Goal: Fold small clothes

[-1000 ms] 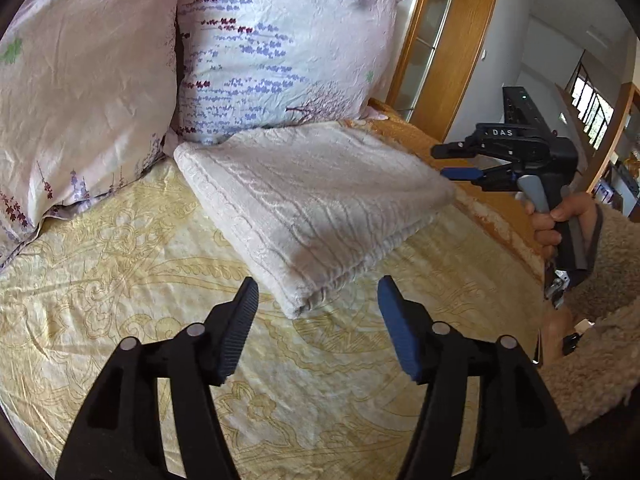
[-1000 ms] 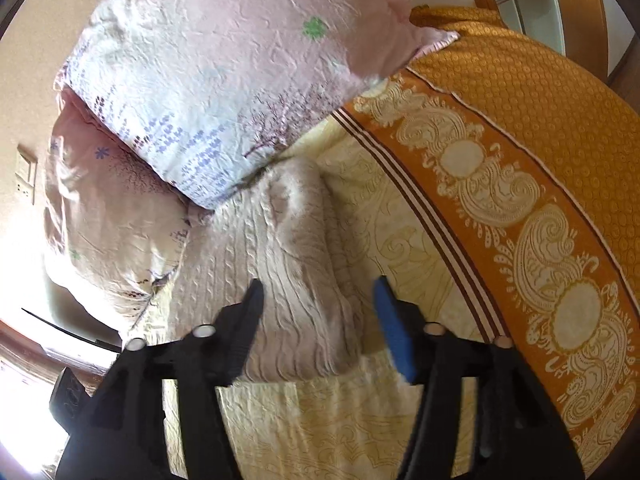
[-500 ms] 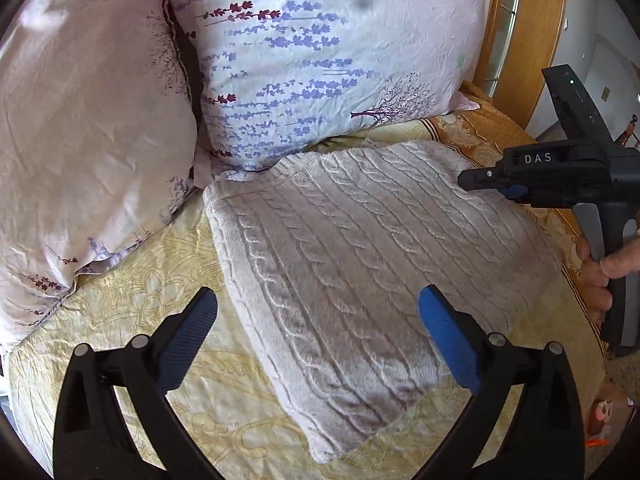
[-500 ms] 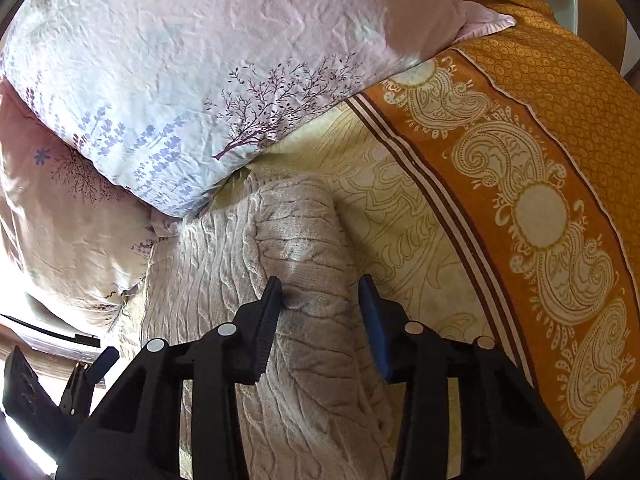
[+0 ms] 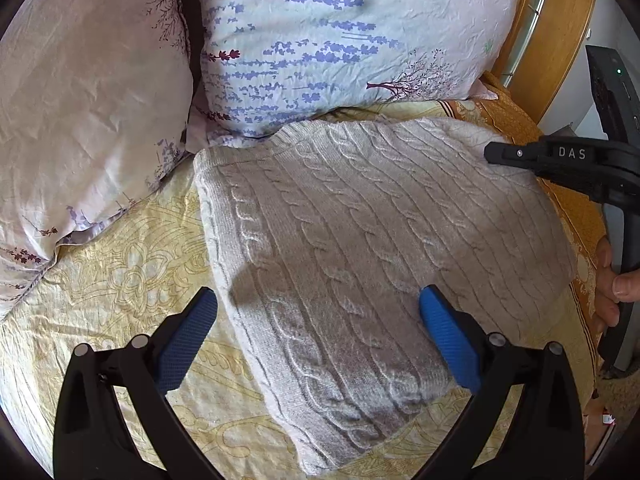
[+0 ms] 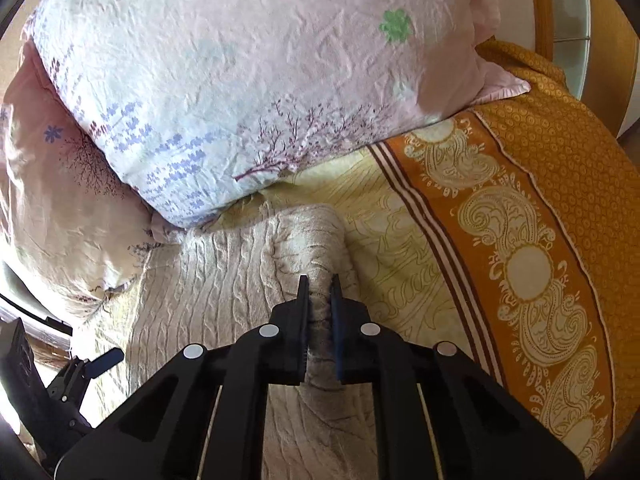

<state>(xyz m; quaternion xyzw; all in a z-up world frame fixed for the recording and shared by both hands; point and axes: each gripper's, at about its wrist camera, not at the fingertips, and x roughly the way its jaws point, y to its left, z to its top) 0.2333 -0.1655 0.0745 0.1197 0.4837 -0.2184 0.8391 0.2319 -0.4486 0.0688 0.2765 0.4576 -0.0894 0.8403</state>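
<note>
Sweater (image 5: 360, 248) sits folded on the bed (image 5: 120, 280), up against the pillows (image 5: 320, 40); right gripper (image 6: 319, 304) is clamped on its edge; left gripper (image 5: 318, 320) hangs wide open over the near end, holding nothing; one-sided pull could drag the fold apart, I reckon.

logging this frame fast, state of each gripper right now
left gripper: open, holding nothing, over the folded beige cable-knit sweater.
right gripper: closed on the sweater's edge.
</note>
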